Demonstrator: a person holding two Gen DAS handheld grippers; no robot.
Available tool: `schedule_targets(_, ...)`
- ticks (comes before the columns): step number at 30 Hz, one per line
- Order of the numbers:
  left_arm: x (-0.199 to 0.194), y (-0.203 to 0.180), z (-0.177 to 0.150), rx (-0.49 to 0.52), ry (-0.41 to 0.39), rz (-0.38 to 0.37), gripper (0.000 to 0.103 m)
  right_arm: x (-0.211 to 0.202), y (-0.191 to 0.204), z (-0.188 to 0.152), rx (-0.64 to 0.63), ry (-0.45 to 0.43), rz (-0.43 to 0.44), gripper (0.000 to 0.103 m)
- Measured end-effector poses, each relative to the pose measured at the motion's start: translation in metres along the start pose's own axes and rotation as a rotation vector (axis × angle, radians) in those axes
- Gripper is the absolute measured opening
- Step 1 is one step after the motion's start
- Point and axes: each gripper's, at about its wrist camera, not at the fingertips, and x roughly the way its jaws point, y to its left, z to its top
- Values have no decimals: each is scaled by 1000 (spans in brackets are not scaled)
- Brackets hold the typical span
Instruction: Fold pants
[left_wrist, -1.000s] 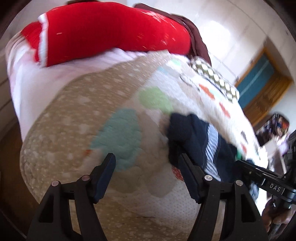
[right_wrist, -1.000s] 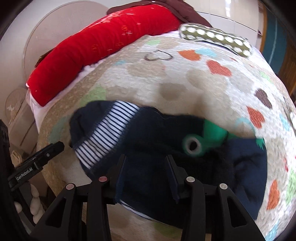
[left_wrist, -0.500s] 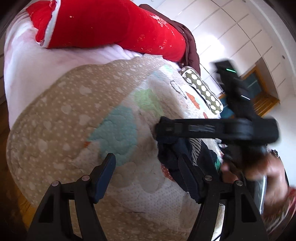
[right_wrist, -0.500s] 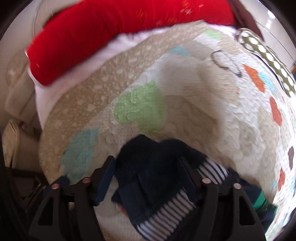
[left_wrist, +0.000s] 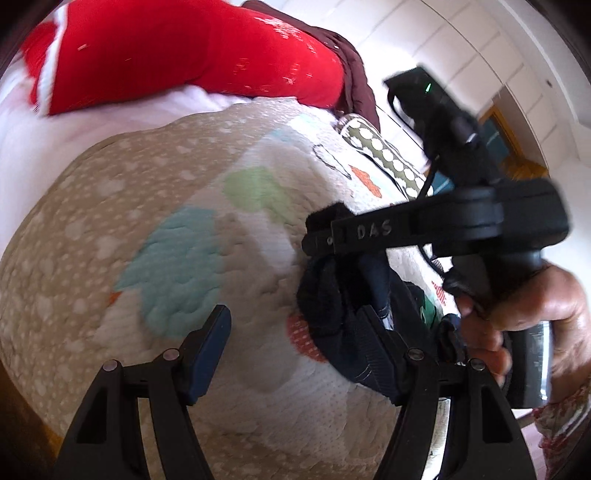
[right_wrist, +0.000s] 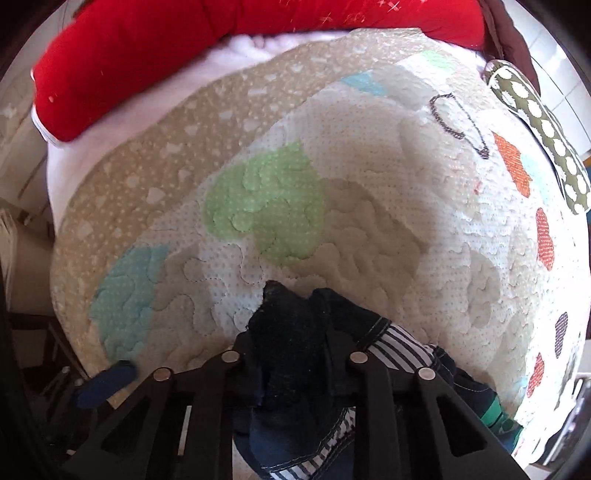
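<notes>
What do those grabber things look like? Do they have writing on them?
Both are black plastic. The left gripper has blue finger pads and silver rivets. The right gripper has "DAS" written on it, a green light, and a black cable, held by a bare hand.

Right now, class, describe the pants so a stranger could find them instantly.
Find the quilt patched with coloured hearts, below the red pillow. At its near edge, the right gripper pinches the pants: the only dark navy garment, with a blue-and-white striped lining.

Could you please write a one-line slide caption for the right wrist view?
Right gripper shut on bunched navy pants above the heart-patterned quilt.
</notes>
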Motion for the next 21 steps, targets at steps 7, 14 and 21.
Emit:
schedule_targets(7,24,-42,1,151,-29,39,51,-34,-26,-15,68,-83,88,20)
schedule_targets(14,37,-81,0,202,44,26,9,-47,-54,-41,154,-155,182,17)
schedule_targets(21,40,-144,-10,281,72,-24,9,-78,-114,-95,291,-295,306,16)
